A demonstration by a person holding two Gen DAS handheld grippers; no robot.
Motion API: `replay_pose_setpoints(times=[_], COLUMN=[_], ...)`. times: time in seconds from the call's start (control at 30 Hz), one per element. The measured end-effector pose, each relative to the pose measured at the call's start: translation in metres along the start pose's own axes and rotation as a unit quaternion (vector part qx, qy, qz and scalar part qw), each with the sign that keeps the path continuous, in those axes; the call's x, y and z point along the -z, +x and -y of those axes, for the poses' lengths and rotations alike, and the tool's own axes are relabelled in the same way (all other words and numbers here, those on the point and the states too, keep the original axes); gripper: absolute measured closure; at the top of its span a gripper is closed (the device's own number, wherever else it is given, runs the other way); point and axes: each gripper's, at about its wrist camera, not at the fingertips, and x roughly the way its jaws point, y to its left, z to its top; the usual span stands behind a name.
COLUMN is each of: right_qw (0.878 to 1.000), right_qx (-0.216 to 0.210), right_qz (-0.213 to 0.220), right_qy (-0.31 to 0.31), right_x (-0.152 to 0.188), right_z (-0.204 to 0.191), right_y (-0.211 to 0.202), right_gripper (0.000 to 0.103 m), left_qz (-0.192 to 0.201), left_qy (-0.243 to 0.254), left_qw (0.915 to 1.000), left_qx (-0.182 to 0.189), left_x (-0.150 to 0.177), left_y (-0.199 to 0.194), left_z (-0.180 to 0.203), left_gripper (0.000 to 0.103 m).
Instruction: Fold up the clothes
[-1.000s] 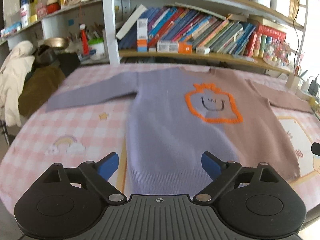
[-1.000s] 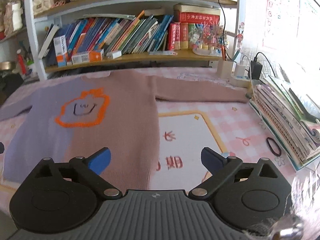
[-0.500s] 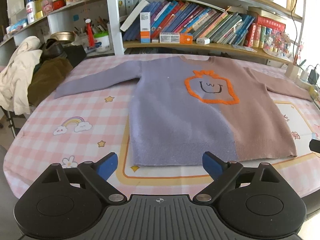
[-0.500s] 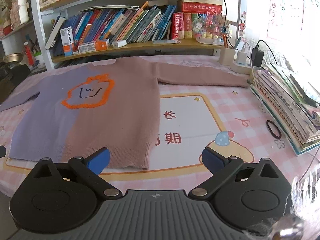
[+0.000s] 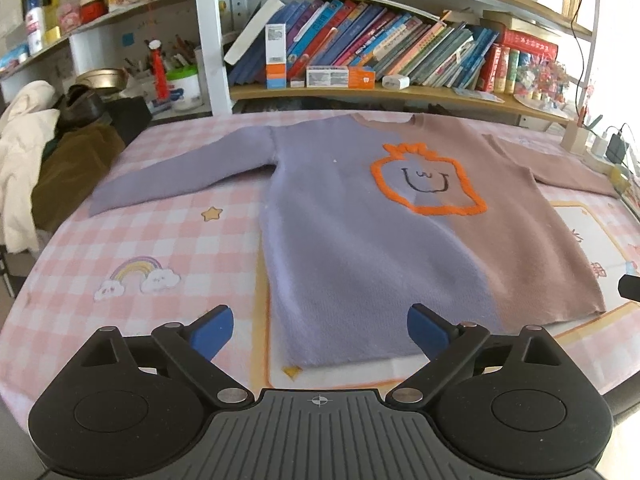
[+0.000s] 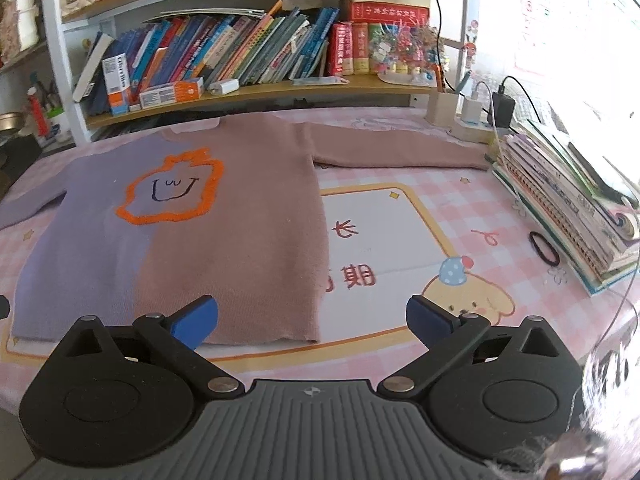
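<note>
Holding both the left gripper (image 5: 320, 330) and right gripper (image 6: 312, 316) spread wide and empty, you hover near the hem of the sweater (image 5: 360, 240), spread flat on the table (image 5: 160, 240). It looks soft and floppy, so pinch each sleeve by its cuff.

Both tongs, left (image 5: 320, 330) and right (image 6: 312, 316), moved closer over the sweater's (image 5: 360, 240) hem.

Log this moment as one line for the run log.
stage: pre-grasp | sweater: flat, unfolded, sleeves spread on table | left tongs: open, empty, near hem | right tongs: open, empty, near hem
</note>
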Motion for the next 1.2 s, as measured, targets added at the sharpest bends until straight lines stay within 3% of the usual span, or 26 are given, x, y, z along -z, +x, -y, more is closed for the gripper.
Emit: replay_pose_setpoints(times=[0.57, 0.87, 1.2], right_qw=[0.998, 0.997, 0.994], right_qx=[0.054, 0.073, 0.103], right_qz=[0.0, -0.003, -0.021], right_qy=[0.026, 0.022, 0.012], right_x=[-0.005, -0.007, -0.006], right_z=[-0.099, -0.13, -0.141], right_y=[0.015, 0.016, 0.018], right_gripper=[0.0, 0.0, 0.0], left_qz=[-0.01, -0.016, 0.013], left_qy=[0.002, -0.053, -0.134], left_qw=[0.9988, 0.9982, 0.9907], left_qx=[0.048, 0.022, -0.02], left_x=[-0.032, -0.045, -0.056], left_y=[0.053, 0.086, 0.117], left_z=[-0.105, -0.173, -0.231], left_gripper=[0.005, 0.005, 0.008])
